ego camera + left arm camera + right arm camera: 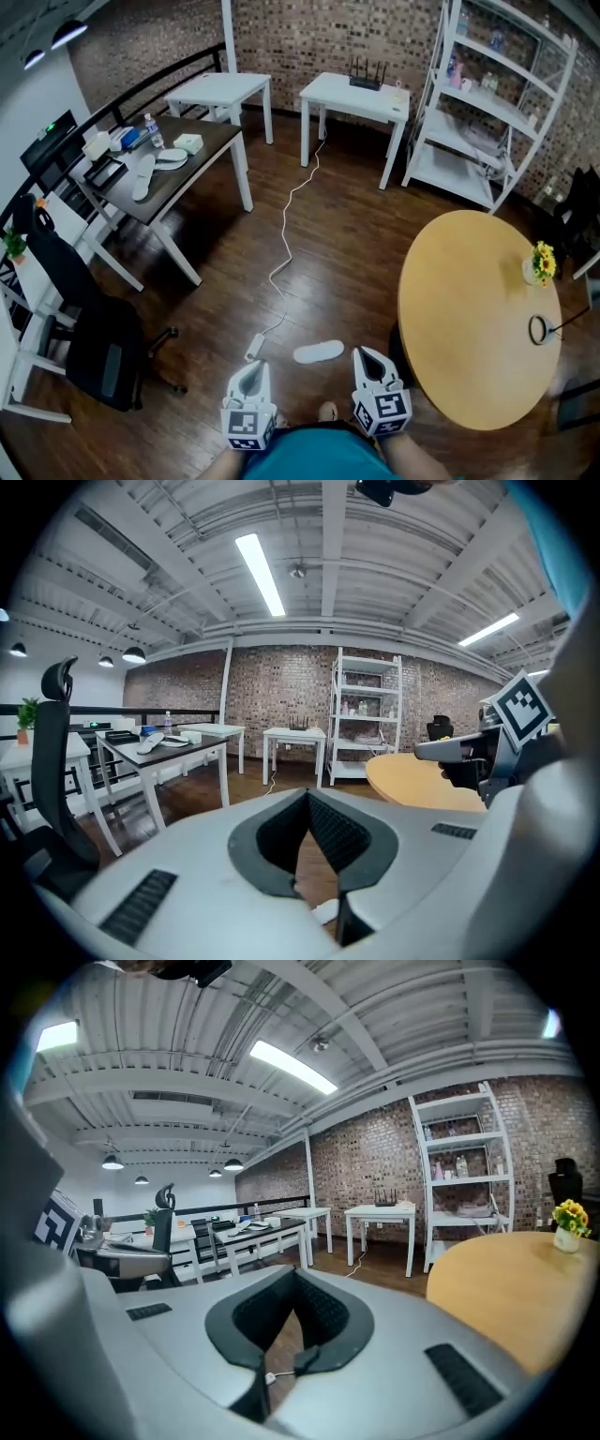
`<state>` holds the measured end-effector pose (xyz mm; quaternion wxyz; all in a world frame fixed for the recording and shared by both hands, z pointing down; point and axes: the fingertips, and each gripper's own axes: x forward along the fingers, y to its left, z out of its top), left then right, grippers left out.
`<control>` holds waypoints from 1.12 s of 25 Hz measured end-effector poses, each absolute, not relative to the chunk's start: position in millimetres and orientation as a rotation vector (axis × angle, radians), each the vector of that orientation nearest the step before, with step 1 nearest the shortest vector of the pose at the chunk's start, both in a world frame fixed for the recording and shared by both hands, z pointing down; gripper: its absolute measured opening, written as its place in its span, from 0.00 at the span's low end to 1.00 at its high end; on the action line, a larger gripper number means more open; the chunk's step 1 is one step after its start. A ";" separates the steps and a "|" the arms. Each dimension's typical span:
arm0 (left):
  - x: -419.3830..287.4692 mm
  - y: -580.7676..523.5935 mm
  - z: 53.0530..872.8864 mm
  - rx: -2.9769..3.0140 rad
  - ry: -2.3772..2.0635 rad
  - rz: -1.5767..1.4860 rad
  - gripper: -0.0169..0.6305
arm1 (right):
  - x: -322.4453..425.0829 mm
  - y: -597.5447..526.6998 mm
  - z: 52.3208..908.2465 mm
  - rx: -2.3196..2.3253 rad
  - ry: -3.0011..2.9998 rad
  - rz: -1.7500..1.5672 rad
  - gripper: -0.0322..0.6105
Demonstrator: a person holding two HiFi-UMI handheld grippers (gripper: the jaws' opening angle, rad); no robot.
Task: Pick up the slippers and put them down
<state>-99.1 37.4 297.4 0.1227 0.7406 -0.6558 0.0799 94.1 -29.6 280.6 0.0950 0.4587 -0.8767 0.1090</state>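
Note:
One white slipper (319, 352) lies on the dark wood floor just ahead of my two grippers; a sliver of the slipper (324, 911) shows through the left jaws' gap. Another white slipper (143, 176) rests on the dark desk (192, 164) at far left, also seen as a pale slipper (150, 743) in the left gripper view. My left gripper (249, 379) (307, 797) is shut and holds nothing. My right gripper (372, 363) (292, 1274) is shut too, with nothing held. Both hang level in the air, to either side of the floor slipper.
A round wooden table (478, 319) with a small flower pot (541, 263) stands close on the right. A white cable (286, 234) runs across the floor to a power strip (255, 347). A black office chair (98, 342) stands left; white tables (356, 97) and a shelf unit (487, 103) stand beyond.

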 end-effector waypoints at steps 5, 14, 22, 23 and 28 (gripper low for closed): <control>-96.9 34.9 293.8 2.180 -1.920 0.236 0.04 | 90.2 -27.0 275.8 1.349 -2.612 0.298 0.07; -98.6 28.3 286.9 2.204 -1.921 0.238 0.04 | 83.8 -27.5 272.7 1.339 -2.621 0.301 0.07; -99.9 29.0 286.6 2.206 -1.923 0.231 0.04 | 82.6 -28.6 273.0 1.344 -2.625 0.301 0.07; -101.0 29.5 287.0 2.206 -1.924 0.231 0.03 | 81.7 -28.1 272.9 1.344 -2.624 0.301 0.07; -104.8 33.1 286.7 2.200 -1.931 0.236 0.03 | 79.1 -25.2 271.7 1.340 -2.629 0.302 0.07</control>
